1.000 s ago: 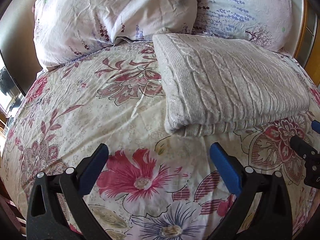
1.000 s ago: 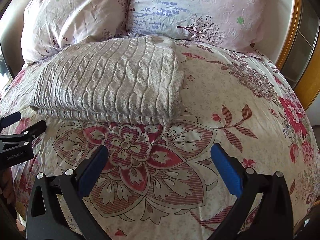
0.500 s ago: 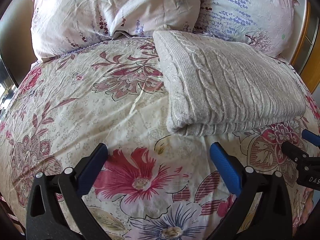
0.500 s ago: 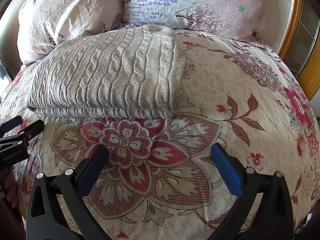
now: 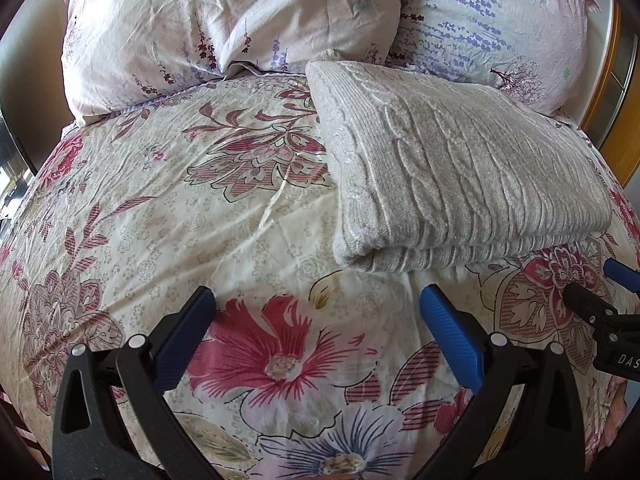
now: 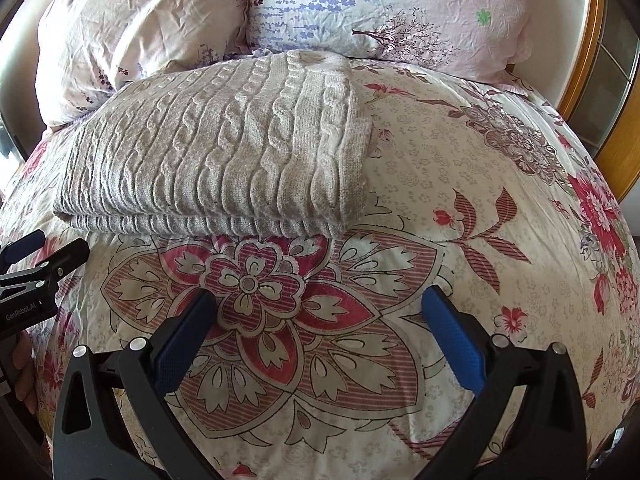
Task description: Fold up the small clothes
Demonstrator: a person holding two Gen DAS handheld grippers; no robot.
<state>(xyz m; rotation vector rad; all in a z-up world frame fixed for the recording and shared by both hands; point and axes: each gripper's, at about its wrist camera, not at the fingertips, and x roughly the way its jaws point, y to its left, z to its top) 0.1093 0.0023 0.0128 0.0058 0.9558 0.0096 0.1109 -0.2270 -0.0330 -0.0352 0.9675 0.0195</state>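
Note:
A grey cable-knit sweater (image 5: 452,168) lies folded into a neat rectangle on the floral bedspread (image 5: 200,208), its near edge showing stacked layers. It also shows in the right wrist view (image 6: 224,156). My left gripper (image 5: 316,320) is open and empty, a short way in front of the sweater's near left corner. My right gripper (image 6: 320,320) is open and empty, in front of the sweater's near right corner. Each gripper shows at the edge of the other's view: the right gripper (image 5: 600,304) and the left gripper (image 6: 36,264).
Two floral pillows (image 5: 224,20) (image 6: 384,12) lean at the head of the bed behind the sweater. A wooden frame (image 6: 612,92) runs along the right side. The bedspread (image 6: 500,184) stretches out right of the sweater.
Both grippers have drawn slightly back and tilted up, so the sweater sits a little higher in each view. The sweater has not moved. Both grippers stay open.

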